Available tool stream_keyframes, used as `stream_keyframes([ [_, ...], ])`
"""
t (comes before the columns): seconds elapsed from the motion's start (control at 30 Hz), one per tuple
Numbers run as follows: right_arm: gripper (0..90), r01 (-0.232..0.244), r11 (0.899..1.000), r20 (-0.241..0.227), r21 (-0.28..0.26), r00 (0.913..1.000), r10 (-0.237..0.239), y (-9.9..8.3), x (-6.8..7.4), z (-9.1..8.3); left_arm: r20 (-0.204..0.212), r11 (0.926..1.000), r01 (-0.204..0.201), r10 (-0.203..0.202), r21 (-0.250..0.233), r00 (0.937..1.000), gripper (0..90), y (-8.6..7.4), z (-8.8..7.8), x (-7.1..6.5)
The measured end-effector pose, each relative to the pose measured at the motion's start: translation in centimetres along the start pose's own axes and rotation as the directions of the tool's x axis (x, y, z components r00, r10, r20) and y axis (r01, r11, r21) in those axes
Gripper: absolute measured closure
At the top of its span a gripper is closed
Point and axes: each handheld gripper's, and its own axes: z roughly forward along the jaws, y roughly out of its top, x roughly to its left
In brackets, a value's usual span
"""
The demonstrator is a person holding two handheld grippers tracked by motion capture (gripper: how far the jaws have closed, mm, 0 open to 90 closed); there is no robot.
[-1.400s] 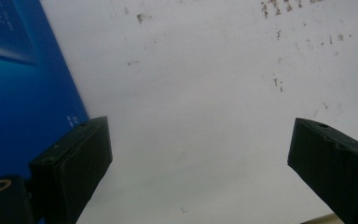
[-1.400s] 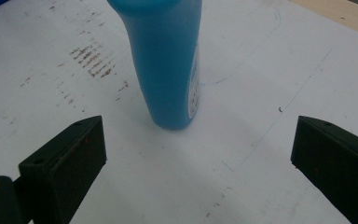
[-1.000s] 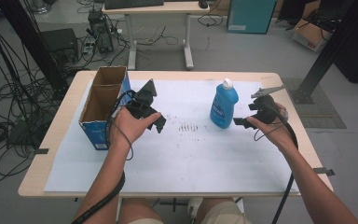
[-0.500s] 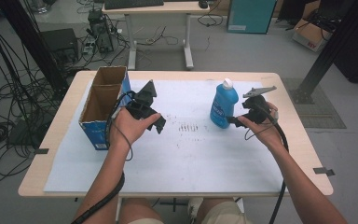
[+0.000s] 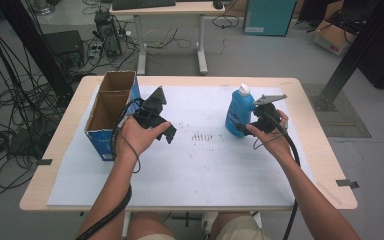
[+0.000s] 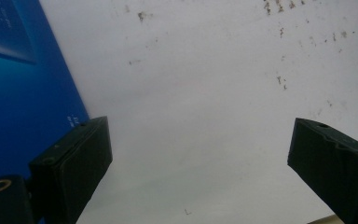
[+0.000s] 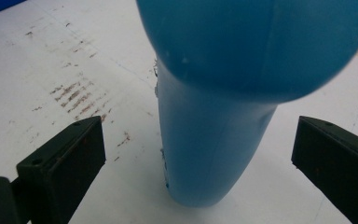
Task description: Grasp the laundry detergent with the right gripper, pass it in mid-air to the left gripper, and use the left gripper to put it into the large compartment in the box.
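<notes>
A blue bottle [image 5: 239,112] with a white cap stands upright on the white sheet, right of centre. My right gripper [image 5: 242,129] is low against it from the right. In the right gripper view the bottle [image 7: 214,140] stands between the two wide-apart jaws of the right gripper [image 7: 200,156], and neither jaw touches it. My left gripper [image 5: 163,131] hovers open over the sheet beside an open cardboard box [image 5: 102,144] with blue sides. In the left gripper view the left gripper [image 6: 200,163] holds nothing, and the box's blue wall [image 6: 18,93] is at the left.
A white paper sheet [image 5: 190,170] covers most of the wooden table [image 5: 325,165], with dark scuff marks [image 5: 202,136] at its middle. Cables trail from both grippers toward the near edge. Past the table stand a desk [image 5: 170,10] and floor cables [image 5: 10,100].
My right gripper has moved left toward the bottle, and its jaws now stand on either side of the bottle's lower body. The left gripper has stayed in place.
</notes>
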Motion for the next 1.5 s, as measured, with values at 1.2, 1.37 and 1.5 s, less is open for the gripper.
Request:
stream_keyframes([
  [1.2, 1.9, -0.015, 0.998, 0.056, -0.062, 0.9983, 0.018, -0.8, 0.4, 1.9, 0.0, 1.0, -0.006, 0.006, -0.001, 1.0, 6.6, 0.1, 0.1, -0.2],
  [1.37, 2.0, -0.015, 0.998, 0.053, -0.063, 0.9984, 0.018, -0.8, 0.4, 2.0, 0.0, 1.0, -0.005, 0.005, -0.002, 1.0, 6.6, 0.1, 0.1, -0.1],
  [1.5, 2.0, -0.008, 0.998, 0.054, -0.069, 0.9985, 0.012, -0.7, 0.4, 2.0, 0.002, 1.0, -0.005, 0.005, 0.002, 1.0, 6.6, 0.1, 0.1, -0.1],
])
